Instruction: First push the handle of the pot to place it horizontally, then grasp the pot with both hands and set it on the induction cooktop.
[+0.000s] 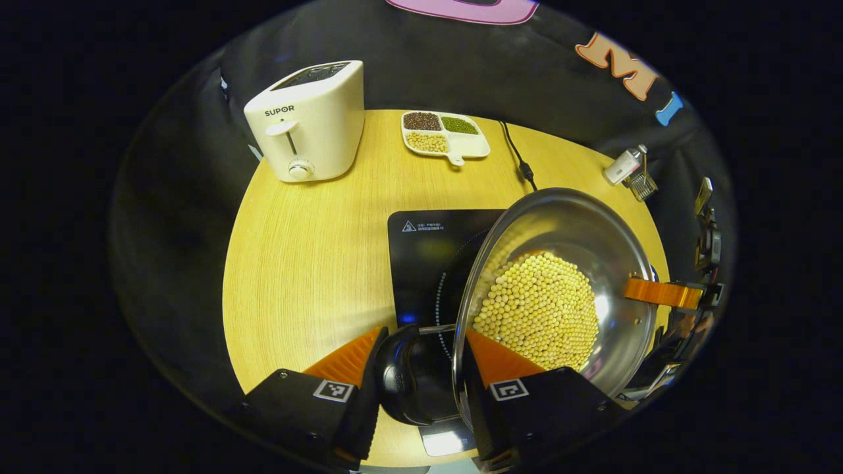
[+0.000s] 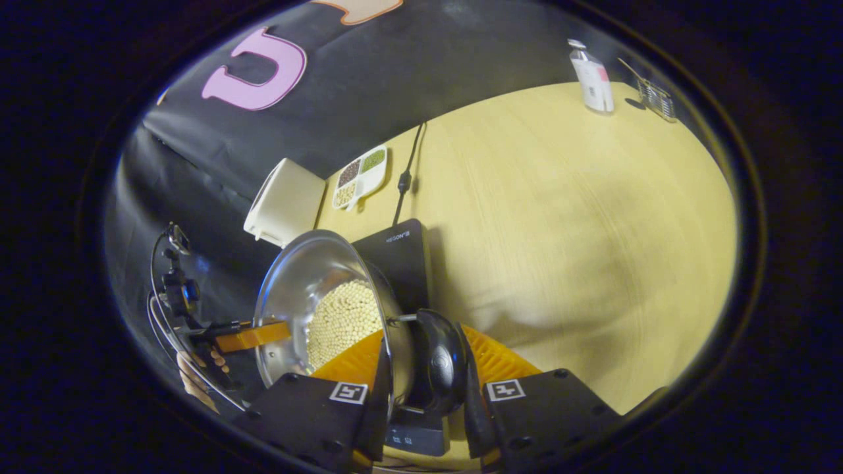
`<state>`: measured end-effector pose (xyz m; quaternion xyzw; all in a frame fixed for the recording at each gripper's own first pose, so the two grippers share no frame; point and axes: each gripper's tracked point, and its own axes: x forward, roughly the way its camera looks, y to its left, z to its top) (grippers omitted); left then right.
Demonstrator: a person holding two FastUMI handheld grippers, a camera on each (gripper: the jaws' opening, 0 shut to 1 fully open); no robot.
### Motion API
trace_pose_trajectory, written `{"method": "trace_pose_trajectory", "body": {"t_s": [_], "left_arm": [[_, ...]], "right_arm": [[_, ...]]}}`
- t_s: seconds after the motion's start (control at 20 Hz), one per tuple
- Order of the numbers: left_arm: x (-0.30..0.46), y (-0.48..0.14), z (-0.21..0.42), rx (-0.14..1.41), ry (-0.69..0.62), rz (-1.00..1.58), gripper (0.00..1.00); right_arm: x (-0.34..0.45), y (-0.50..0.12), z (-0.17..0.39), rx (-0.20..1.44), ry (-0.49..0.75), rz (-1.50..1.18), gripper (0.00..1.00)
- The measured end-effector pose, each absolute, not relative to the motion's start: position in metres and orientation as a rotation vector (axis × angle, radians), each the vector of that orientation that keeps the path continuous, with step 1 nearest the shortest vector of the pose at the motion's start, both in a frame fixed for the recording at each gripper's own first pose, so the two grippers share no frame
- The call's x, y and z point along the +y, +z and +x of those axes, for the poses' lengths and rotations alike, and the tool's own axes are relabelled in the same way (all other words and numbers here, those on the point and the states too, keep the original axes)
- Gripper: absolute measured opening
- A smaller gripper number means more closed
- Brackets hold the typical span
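A steel pot [image 1: 560, 224] holding soybeans [image 1: 540, 309] hangs tilted over the black induction cooktop [image 1: 428, 250]. My left gripper [image 1: 421, 349] is shut on one black side handle [image 1: 402, 375], with one finger inside the rim and the other outside the handle. Across the pot, my right gripper [image 1: 662, 293] clamps the opposite rim. In the right gripper view, my right gripper [image 2: 421, 355] is shut on the other black handle [image 2: 441, 362] and the pot [image 2: 296, 283] wall. There the left gripper [image 2: 253, 336] holds the far rim, above the cooktop [image 2: 395, 253].
On the round wooden table [image 1: 296, 263] stand a cream toaster [image 1: 306, 122] at the back left and a divided dish of beans [image 1: 444, 135]. A black cable [image 1: 517, 155] runs back from the cooktop. A small bottle [image 2: 593, 79] and a wire strainer [image 2: 655, 99] sit at the far edge.
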<state>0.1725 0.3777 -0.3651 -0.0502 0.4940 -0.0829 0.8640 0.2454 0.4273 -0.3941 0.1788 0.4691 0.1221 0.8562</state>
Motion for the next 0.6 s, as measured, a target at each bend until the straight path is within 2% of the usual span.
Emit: {"method": "trace_pose_trajectory", "body": {"t_s": [0.3,0.35,0.4,0.45,0.55,0.6], "left_arm": [[0.377,-0.366,0.171,1.028,-0.153,-0.125,0.64],[0.377,-0.366,0.169,1.033,-0.144,-0.127,0.65],[0.378,-0.367,0.168,1.030,-0.129,-0.123,0.66],[0.381,-0.368,0.170,1.020,-0.110,-0.110,0.67],[0.394,-0.366,0.170,0.995,-0.041,-0.068,0.78],[0.394,-0.357,0.165,0.977,-0.028,-0.079,1.00]], "right_arm": [[0.427,-0.396,0.247,1.002,0.269,0.386,0.45],[0.428,-0.395,0.246,1.016,0.278,0.396,0.48],[0.426,-0.394,0.243,1.022,0.275,0.401,0.57],[0.421,-0.392,0.243,1.010,0.270,0.397,0.49],[0.399,-0.381,0.249,0.963,0.229,0.356,0.80],[0.394,-0.375,0.244,0.941,0.236,0.356,0.96]]}}
